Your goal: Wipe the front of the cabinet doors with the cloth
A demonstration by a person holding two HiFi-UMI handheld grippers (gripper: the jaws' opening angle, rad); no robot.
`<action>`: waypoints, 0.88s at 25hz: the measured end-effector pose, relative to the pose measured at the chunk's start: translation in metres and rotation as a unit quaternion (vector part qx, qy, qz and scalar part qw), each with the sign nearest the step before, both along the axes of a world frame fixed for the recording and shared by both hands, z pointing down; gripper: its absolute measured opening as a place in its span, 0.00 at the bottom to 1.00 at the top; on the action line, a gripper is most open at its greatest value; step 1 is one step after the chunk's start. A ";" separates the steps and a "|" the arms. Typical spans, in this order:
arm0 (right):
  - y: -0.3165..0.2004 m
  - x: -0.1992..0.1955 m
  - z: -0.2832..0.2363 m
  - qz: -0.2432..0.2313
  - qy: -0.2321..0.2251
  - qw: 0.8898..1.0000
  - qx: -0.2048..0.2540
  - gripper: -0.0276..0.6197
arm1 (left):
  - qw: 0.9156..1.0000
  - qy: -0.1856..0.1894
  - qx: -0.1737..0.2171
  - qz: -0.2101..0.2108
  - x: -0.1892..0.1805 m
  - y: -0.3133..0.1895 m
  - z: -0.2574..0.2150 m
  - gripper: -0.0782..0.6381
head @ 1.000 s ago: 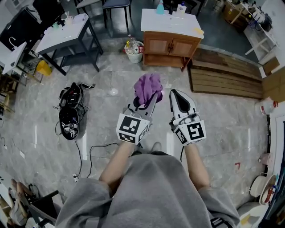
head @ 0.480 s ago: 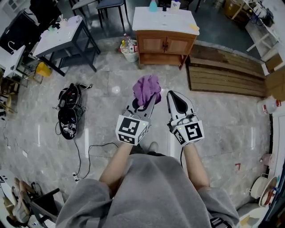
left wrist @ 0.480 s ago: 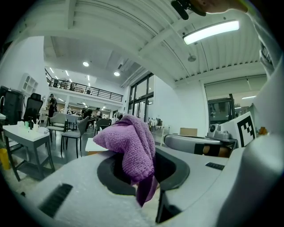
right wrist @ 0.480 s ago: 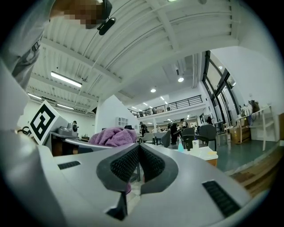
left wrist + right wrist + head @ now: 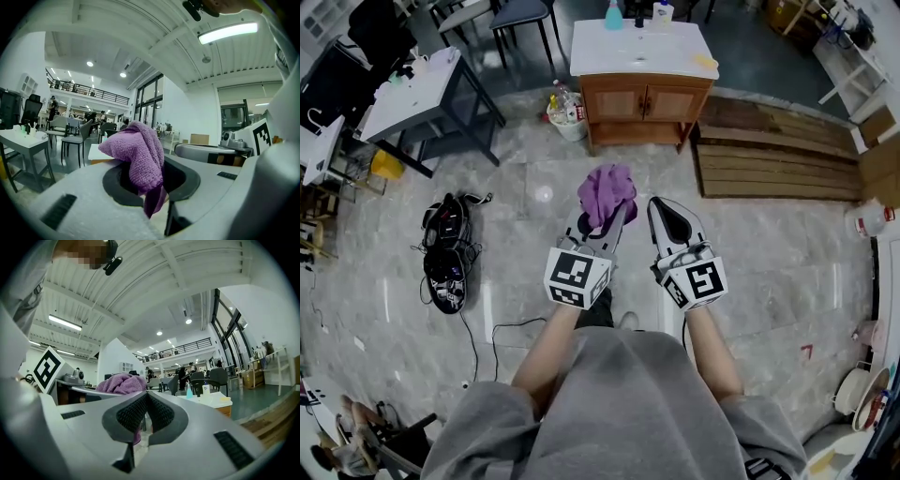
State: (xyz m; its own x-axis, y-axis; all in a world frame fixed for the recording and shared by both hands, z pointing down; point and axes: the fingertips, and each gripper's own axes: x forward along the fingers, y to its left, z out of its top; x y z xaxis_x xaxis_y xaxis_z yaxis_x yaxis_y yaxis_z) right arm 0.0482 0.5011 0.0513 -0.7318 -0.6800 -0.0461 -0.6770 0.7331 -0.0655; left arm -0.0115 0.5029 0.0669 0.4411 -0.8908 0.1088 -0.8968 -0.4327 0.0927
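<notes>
Left gripper (image 5: 606,214) is clamping the purple cloth (image 5: 607,190): its jaws are closing on a fold of it, and the rest is bunching up above the tips and drooping down between them. The right gripper (image 5: 664,202) is riding alongside with its jaws pressed together on nothing; the purple showing through its gap in the right gripper view is the cloth in the other tool, behind it.

Both grippers are hanging out in front of the person, well short of the cabinet (image 5: 642,101) and pointing roughly toward it. The cloth is therefore in the air, well apart from the cabinet front, with open floor (image 5: 534,234) lying between them. As I judge it, no wiping is under way yet: nothing is touching the two doors (image 5: 621,101), so the whole job is waiting, beginning with closing the distance to the cabinet and then passing the cloth over each door.

The cabinet is a low wooden unit under a white top (image 5: 637,49), and its two panelled doors are facing the person and sitting shut. A blue bottle (image 5: 613,14) is standing at the back of that top. A small bin (image 5: 565,112) is sitting just beside the cabinet's left end, and wooden planks (image 5: 769,159) are lying on the floor off its right end.

The cloth is looking like a thick, nubby terry, soft and crumpled.
</notes>
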 end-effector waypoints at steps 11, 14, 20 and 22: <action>-0.090 -0.071 0.003 0.016 0.017 1.000 -0.013 0.06 | 1.000 0.021 -0.017 0.013 -0.069 -0.090 0.010 0.22; -0.107 -0.089 0.006 0.021 0.022 0.999 -0.017 0.06 | 0.999 0.025 -0.022 0.018 -0.088 -0.109 0.014 0.22; -0.129 -0.110 0.012 0.033 0.033 0.999 -0.027 0.06 | 0.999 0.035 -0.034 0.023 -0.113 -0.136 0.022 0.22; -0.134 -0.111 0.016 0.037 0.038 0.998 -0.030 0.06 | 0.998 0.038 -0.038 0.025 -0.116 -0.142 0.026 0.22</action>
State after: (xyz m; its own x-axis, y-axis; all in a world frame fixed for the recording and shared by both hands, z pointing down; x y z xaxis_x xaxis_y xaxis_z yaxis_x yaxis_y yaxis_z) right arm -0.0626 0.3668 0.0674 -0.6796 -0.7319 0.0496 -0.7335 0.6774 -0.0552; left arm -0.1272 0.3605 0.0925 0.4936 -0.8585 0.1393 -0.8637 -0.4651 0.1943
